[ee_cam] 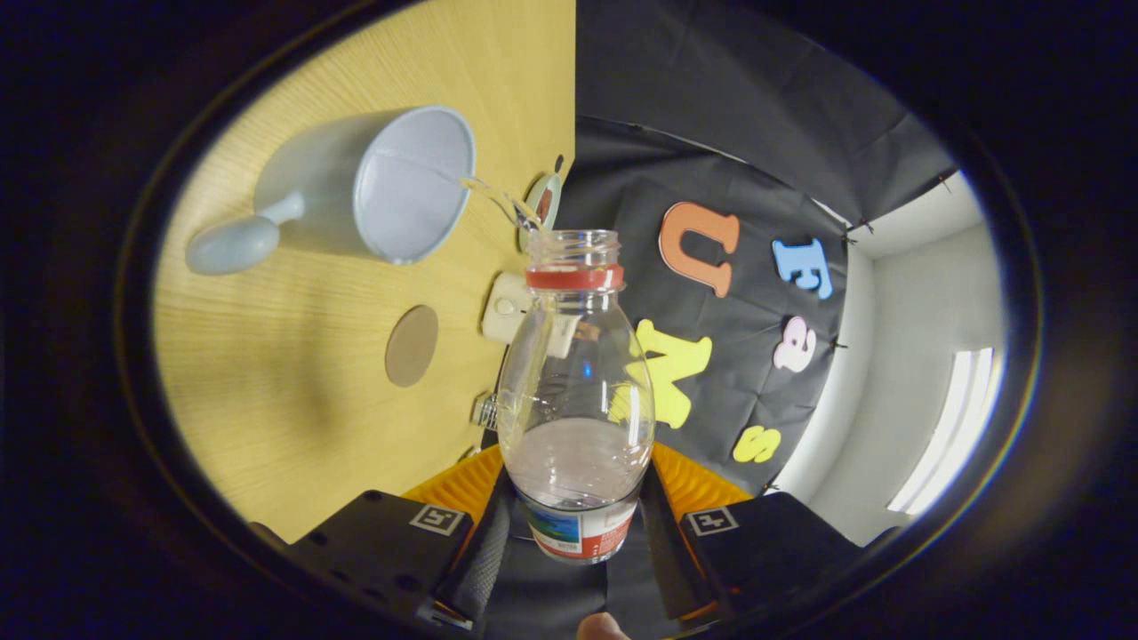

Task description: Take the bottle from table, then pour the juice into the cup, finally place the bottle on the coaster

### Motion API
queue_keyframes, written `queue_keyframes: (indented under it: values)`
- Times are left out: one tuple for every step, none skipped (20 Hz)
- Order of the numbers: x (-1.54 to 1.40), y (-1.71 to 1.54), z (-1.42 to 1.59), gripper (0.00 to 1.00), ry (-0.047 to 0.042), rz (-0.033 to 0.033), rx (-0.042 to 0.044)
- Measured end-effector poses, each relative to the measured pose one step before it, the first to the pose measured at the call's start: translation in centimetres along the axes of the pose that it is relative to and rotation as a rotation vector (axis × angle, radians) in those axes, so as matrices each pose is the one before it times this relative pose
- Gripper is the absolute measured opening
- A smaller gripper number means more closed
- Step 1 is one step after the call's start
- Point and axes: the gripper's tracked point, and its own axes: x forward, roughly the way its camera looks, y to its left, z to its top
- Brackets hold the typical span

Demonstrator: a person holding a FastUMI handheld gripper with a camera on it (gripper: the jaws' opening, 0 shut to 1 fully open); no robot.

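Note:
My gripper point(576, 524) is shut on a clear plastic bottle point(576, 400), both fingers pressing its labelled lower part. The bottle is uncapped, has a red neck ring, and is tipped over on its side relative to the wooden table point(293, 391). A thin stream of clear liquid point(498, 197) runs from its mouth into the pale blue cup point(391, 182), which stands on the table beyond the fingers with its handle point(233, 244) pointing away from the bottle. A round brown coaster point(412, 345) lies flat on the table between the cup and my fingers.
A small white boxy object point(507, 307) and a round light object point(542, 203) sit near the table's back edge, partly behind the bottle. Black cloth hangs behind the table, with a white wall and a bright window point(956, 427) beside it.

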Motion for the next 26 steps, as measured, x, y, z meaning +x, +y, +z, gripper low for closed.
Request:
queue_keyframes:
  values:
    - [0.052,-0.047,-0.027,0.76,-0.00087,-0.00052,-0.00225]
    - [-0.113,-0.092,0.017,0.76,-0.00042,-0.00056,-0.00239]
    - [0.079,-0.062,-0.003,0.76,-0.00115,-0.00128,-0.00271]
    - [-0.031,-0.064,-0.054,0.76,-0.00019,-0.00074,-0.00173]
    - [0.165,-0.006,-0.036,0.76,-0.0005,0.00025,-0.00201]
    - [-0.01,-0.105,-0.094,0.76,0.00078,-0.0015,-0.00385]
    - [-0.063,-0.128,-0.019,0.76,0.00028,-0.00075,-0.00302]
    - [-0.02,-0.035,-0.013,0.76,-0.00034,-0.00144,-0.00139]
    - [0.076,-0.121,-0.076,0.76,0.00065,-0.0014,-0.00112]
    - [-0.044,-0.088,-0.069,0.76,-0.00034,-0.00161,-0.00097]
    - [-0.024,-0.173,0.016,0.76,0.0002,-0.00205,-0.00194]
    - [-0.094,-0.172,0.008,0.76,-0.00061,-0.00164,-0.00242]
    - [0.089,-0.078,-0.122,0.76,0.0,-0.00184,-0.00283]
    - [0.009,-0.157,-0.091,0.76,0.00019,-0.00107,-0.00257]
    - [0.012,-0.165,0.002,0.76,-0.00027,-0.00068,-0.00252]
    - [-0.085,-0.132,-0.002,0.76,-0.00074,-0.00099,-0.00236]
    - [-0.004,-0.246,0.096,0.76,-0.00016,-0.00072,-0.0027]
    - [-0.02,-0.232,-0.032,0.76,-0.00094,-0.00164,-0.00346]
    - [0.05,-0.178,-0.066,0.76,-0.00016,-0.00106,-0.00259]
    - [-0.049,-0.024,-0.002,0.76,-0.00107,-0.00067,-0.00151]
    - [-0.027,-0.133,0.04,0.76,-0.00043,-0.00112,-0.00239]
    - [-0.117,-0.065,-0.033,0.76,-0.00077,-0.00132,-0.00261]
    - [0.044,-0.095,-0.07,0.76,-0.0003,-0.00016,-0.00292]
    - [-0.037,-0.11,-0.073,0.76,-0.00052,0.0001,-0.00275]
    - [0.084,-0.06,0.019,0.76,0.00035,-0.00094,-0.00291]
    - [-0.073,-0.101,-0.017,0.76,0.00037,-0.001,-0.00202]
